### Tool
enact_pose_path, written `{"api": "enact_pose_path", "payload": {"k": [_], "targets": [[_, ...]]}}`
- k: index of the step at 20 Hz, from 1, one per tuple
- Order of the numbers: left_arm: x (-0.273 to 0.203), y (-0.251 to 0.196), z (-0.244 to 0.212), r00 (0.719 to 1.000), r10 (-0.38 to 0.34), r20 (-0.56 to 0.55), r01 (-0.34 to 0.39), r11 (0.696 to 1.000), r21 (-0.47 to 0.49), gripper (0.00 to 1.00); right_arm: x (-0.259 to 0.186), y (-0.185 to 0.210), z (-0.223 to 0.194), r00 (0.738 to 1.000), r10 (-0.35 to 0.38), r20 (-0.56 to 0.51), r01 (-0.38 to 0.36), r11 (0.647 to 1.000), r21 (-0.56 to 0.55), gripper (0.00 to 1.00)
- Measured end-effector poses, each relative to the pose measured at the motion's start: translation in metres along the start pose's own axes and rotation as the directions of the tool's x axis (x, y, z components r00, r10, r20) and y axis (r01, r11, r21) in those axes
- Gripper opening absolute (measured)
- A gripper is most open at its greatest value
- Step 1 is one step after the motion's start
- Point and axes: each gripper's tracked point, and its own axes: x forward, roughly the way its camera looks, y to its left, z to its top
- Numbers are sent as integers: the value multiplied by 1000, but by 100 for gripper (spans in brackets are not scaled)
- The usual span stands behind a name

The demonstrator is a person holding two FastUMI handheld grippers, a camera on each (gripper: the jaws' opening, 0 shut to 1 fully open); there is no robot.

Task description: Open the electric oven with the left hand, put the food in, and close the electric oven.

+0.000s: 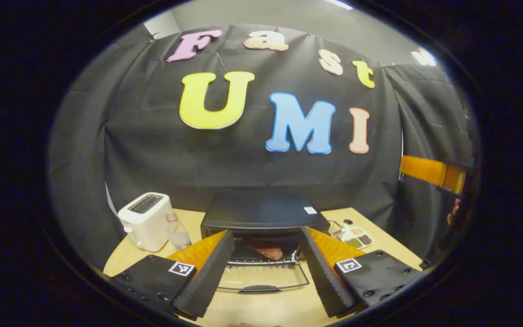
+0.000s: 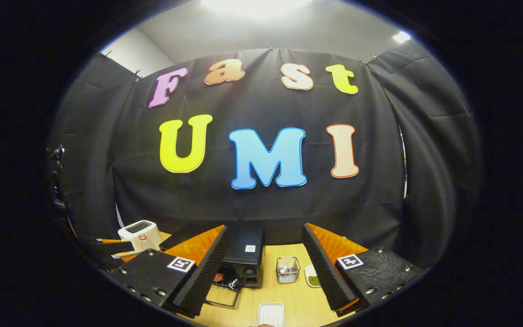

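With its door point(image 1: 261, 282) dropped flat toward the viewer, the oven point(image 1: 263, 213) on the worktop point(image 1: 261, 309) holds the food point(image 1: 266, 249) on its rack. Both the left gripper point(image 1: 261, 272) and right gripper point(image 2: 261, 272) hang back, fingers apart and empty, likely clearing room to swing the door shut.

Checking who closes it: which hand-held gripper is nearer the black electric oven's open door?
Left. The left hand-held gripper hangs right over the oven's dropped door; the right hand-held gripper sits farther back, oven door to its left.
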Motion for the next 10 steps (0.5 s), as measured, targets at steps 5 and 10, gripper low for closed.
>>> {"api": "enact_pose_path", "payload": {"k": [5,10], "targets": [[26,0,-76,979,8,-203,-6,1000,11,100,1,-13,-5,1000,-9,-3,9,1000,21,99],[41,5,-144,932,12,-362,-4,1000,23,100,3,-21,-14,1000,-11,-22,12,1000,20,98]]}}
